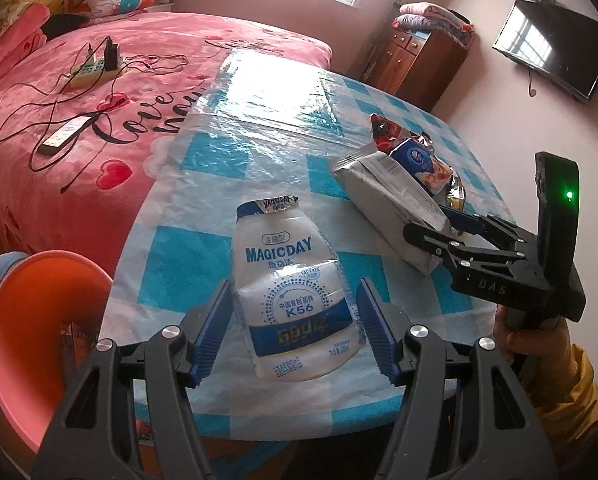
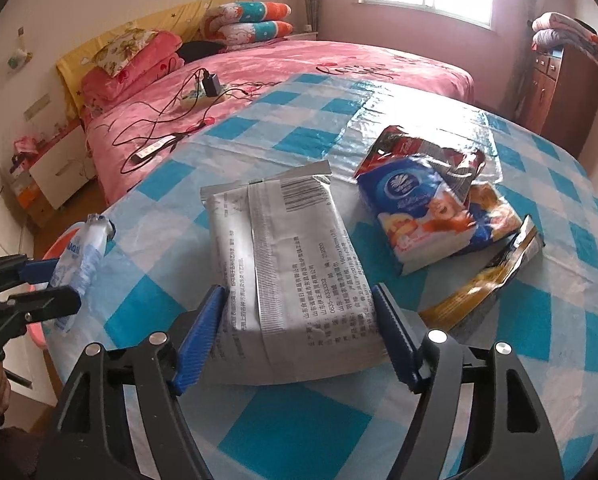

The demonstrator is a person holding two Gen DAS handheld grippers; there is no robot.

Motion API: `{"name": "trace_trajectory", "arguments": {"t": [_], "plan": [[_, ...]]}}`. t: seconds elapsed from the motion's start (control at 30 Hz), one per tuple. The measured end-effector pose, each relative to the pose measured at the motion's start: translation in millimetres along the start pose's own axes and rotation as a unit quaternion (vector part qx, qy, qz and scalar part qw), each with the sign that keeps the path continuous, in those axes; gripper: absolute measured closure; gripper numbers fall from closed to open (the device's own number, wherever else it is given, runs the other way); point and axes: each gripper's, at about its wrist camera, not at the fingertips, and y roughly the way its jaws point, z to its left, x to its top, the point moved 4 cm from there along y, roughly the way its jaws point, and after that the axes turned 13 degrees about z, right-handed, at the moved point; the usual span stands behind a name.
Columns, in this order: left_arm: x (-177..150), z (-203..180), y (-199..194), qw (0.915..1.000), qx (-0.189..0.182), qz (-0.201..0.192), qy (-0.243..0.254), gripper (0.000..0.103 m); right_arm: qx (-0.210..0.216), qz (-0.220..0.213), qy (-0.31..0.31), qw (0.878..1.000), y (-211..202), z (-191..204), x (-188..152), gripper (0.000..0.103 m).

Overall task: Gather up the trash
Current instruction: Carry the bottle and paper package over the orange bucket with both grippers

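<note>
Both claws straddle trash on the checked table, neither clearly clamped yet.

Left wrist view: my left claw [image 1: 293,330] has its 2 blue pads either side of the crushed MAGICDAY bottle [image 1: 293,292], with a gap on the right, so I call it spread, not gripping. The orange bin [image 1: 31,320] sits low to its left, handy for dropping.

Right wrist view: my right claw [image 2: 299,336] brackets the near end of the grey wipes pack [image 2: 283,264], pads apart; the tissue pack [image 2: 431,216] and wrappers lie beyond, for later.
</note>
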Motion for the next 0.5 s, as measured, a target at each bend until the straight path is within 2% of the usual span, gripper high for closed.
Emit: {"name": "trace_trajectory", "arguments": {"t": [0.27, 0.5], "plan": [[-5.4, 14.2, -9.7, 0.9999, -0.003, -0.012, -0.011, 0.039, 0.027, -0.011, -0.004, 1.0, -14.7, 23.9, 0.0, 0.029], [-11.9, 42.0, -25.5, 0.9988, 0.012, -0.029, -0.037, 0.039, 0.066, -0.012, -0.029, 0.997, -23.6, 64.0, 7.6, 0.029]]}}
